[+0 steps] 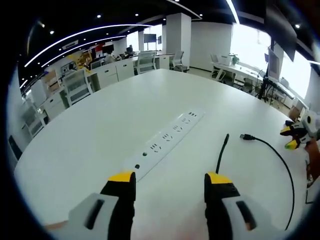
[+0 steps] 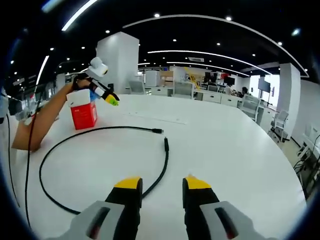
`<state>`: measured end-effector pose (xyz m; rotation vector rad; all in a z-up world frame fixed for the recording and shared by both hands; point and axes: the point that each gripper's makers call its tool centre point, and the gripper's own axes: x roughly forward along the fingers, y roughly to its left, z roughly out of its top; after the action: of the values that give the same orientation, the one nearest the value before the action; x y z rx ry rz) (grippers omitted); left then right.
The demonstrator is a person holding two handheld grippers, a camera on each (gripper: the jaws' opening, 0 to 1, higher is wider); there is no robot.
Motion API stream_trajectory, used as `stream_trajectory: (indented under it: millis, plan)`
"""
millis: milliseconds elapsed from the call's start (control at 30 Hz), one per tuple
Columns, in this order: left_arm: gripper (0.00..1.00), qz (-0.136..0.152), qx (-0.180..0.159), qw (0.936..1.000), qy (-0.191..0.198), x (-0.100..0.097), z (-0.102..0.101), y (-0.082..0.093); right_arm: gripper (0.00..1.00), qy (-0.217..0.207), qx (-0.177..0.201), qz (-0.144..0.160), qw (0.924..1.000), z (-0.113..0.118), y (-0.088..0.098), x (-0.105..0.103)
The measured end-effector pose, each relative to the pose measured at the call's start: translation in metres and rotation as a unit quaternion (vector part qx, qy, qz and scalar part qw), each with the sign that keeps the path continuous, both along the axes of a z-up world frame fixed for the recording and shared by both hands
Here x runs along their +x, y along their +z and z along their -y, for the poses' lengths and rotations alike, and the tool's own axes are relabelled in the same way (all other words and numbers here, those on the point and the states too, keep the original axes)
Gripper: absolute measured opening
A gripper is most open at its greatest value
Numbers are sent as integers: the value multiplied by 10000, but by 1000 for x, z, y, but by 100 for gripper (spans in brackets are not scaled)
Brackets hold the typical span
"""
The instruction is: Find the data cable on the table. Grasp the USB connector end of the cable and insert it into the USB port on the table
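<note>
**On the white surface, the cable waited untouched**

On the surface [image 1: 100,135], both tongs [image 1: 170,185] [image 2: 160,187] stood wide and empty. Black cable [image 2: 60,145] lay looped, its USB end [image 1: 246,136] beside the power strip [image 1: 167,137]. Best approach: pinch the connector squarely, level with the port.

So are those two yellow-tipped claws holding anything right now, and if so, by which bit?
Nothing is held. The left gripper and right gripper are both open above the table; the black cable lies loose on it, untouched.

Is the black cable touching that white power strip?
Apart. In the left gripper view, bare table separates the cable from the power strip.
</note>
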<state>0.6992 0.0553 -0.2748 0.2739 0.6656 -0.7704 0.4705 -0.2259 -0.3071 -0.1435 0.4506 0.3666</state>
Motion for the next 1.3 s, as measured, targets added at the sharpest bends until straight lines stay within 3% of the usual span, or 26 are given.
stream_trajectory:
  millis: [433, 833, 1300]
  plan:
    - [55, -3, -2, 10000, -9, 2, 1, 1, 33, 147, -86, -14, 9999, -6, 0, 30]
    - [55, -11, -2, 10000, -16, 13, 0, 3, 32, 234, 175, -39, 9996, -22, -6, 61]
    - [55, -1, -7, 10000, -25, -13, 0, -1, 28, 170, 417, 85, 9989, -32, -15, 85]
